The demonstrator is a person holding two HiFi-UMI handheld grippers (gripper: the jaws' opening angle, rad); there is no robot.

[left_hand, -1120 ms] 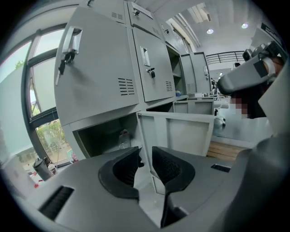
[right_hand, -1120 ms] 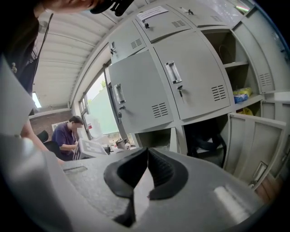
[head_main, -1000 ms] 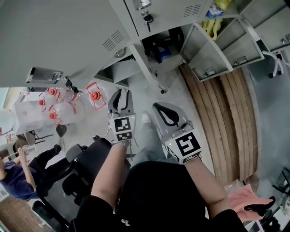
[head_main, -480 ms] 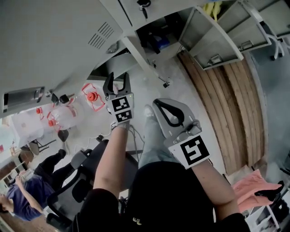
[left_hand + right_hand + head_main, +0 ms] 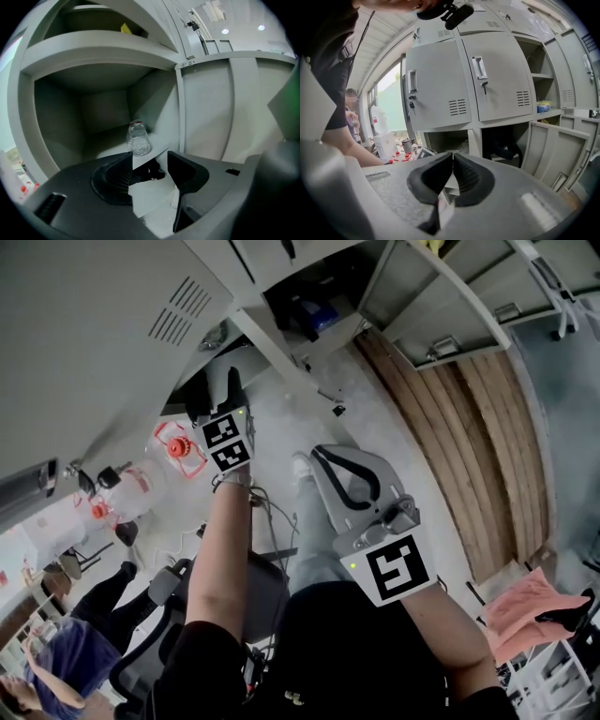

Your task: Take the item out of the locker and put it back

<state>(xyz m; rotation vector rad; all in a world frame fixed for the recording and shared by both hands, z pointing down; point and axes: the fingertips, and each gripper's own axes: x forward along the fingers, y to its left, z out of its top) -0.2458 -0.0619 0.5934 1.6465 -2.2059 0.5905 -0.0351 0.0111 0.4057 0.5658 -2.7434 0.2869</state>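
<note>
Left gripper (image 5: 150, 157) jaws just opening, roughly half apart, nothing between, facing clear bottle (image 5: 138, 138) in locker (image 5: 103, 112), label unreadable; right gripper (image 5: 453, 157) jaws pressed together, empty.

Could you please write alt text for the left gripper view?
The left gripper, whose jaws have just been opening and have nothing between them, points into an open grey locker compartment. A small clear bottle sits on the compartment floor just beyond the jaw tips.

Bottle (image 5: 138, 139) on locker compartment (image 5: 56, 112) floor, near its right wall
</note>
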